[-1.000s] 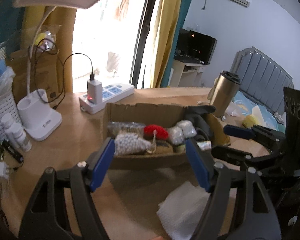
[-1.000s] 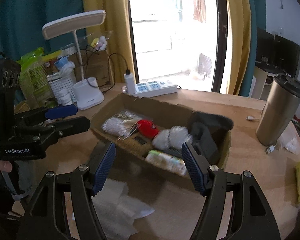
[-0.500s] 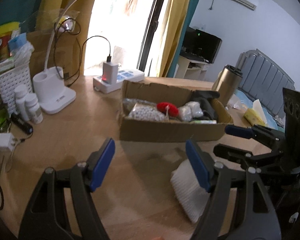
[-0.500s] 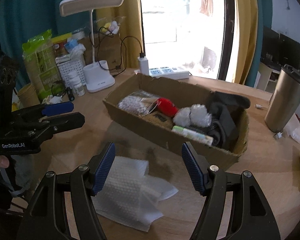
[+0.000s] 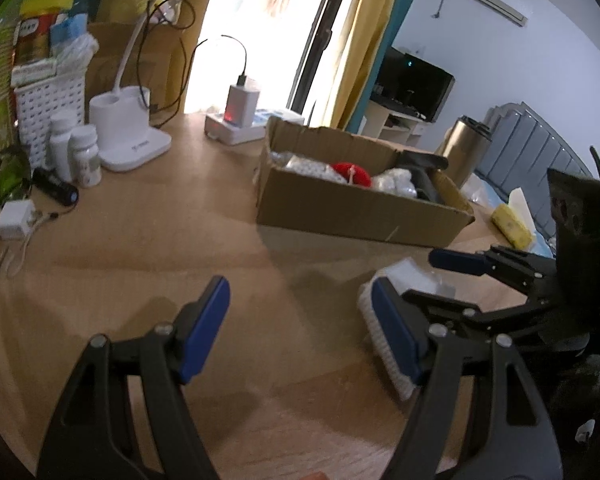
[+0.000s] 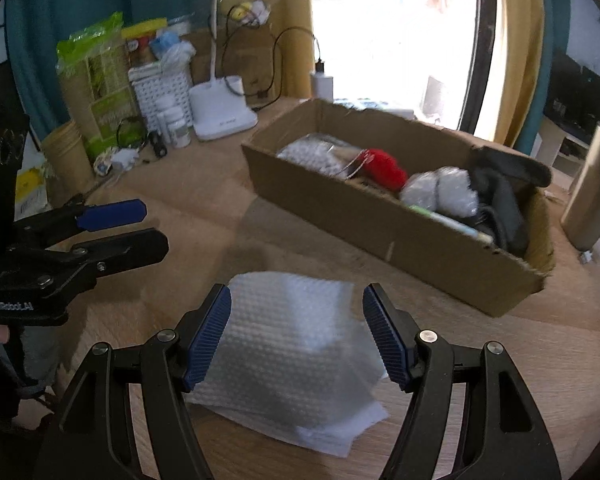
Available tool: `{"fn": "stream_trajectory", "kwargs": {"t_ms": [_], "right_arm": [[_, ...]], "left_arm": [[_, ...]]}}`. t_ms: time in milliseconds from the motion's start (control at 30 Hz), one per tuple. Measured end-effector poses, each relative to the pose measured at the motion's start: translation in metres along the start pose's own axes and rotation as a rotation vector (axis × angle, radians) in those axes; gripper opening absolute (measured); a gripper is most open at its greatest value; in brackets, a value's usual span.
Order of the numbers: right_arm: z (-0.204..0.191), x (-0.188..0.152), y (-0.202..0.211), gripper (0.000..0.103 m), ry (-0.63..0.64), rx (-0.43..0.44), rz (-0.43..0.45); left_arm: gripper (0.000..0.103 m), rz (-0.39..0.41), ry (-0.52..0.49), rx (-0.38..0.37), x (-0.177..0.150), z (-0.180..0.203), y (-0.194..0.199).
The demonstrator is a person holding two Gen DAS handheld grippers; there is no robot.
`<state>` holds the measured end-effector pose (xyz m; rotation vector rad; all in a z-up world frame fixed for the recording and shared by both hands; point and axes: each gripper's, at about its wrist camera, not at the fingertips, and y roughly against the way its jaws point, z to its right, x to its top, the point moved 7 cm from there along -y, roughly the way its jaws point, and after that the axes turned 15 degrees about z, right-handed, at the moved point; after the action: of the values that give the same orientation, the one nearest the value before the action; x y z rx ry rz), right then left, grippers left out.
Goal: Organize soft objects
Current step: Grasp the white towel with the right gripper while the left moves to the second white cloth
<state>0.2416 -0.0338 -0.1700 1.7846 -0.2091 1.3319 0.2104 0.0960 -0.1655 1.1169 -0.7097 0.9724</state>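
Observation:
A cardboard box (image 6: 388, 224) on the wooden table holds soft things: a bag of white beads (image 6: 312, 156), a red pom-pom (image 6: 386, 166), white fluffy balls (image 6: 440, 190) and a dark cloth (image 6: 500, 200). The box also shows in the left wrist view (image 5: 356, 208). A folded sheet of white bubble wrap (image 6: 296, 348) lies flat in front of the box, under my open, empty right gripper (image 6: 296, 336). My left gripper (image 5: 300, 328) is open and empty over bare table, left of the bubble wrap (image 5: 384, 332). Each gripper shows in the other's view, left (image 6: 116, 224) and right (image 5: 444, 276).
A white lamp base (image 5: 130, 140), pill bottles (image 5: 76, 152), a white basket (image 5: 48, 108), a power strip with charger (image 5: 240, 120) and cables stand at the back left. A steel tumbler (image 6: 592, 192) stands right of the box. A yellow sponge (image 5: 512, 224) lies far right.
Both grippers have drawn back from the box toward the near side of the table. The bubble wrap now lies between the right gripper's fingers. Both stay open.

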Motion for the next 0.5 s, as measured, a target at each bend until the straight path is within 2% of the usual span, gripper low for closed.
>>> {"fn": "stream_trajectory", "kwargs": {"t_ms": [400, 500], "right_arm": [[-0.008, -0.017, -0.014, 0.072, 0.006, 0.025, -0.055], [-0.008, -0.02, -0.014, 0.063, -0.004, 0.032, -0.056]], "left_arm": [[0.075, -0.009, 0.029, 0.009, -0.007, -0.002, 0.002], [0.075, -0.013, 0.026, 0.006, -0.008, 0.0, 0.002]]}}
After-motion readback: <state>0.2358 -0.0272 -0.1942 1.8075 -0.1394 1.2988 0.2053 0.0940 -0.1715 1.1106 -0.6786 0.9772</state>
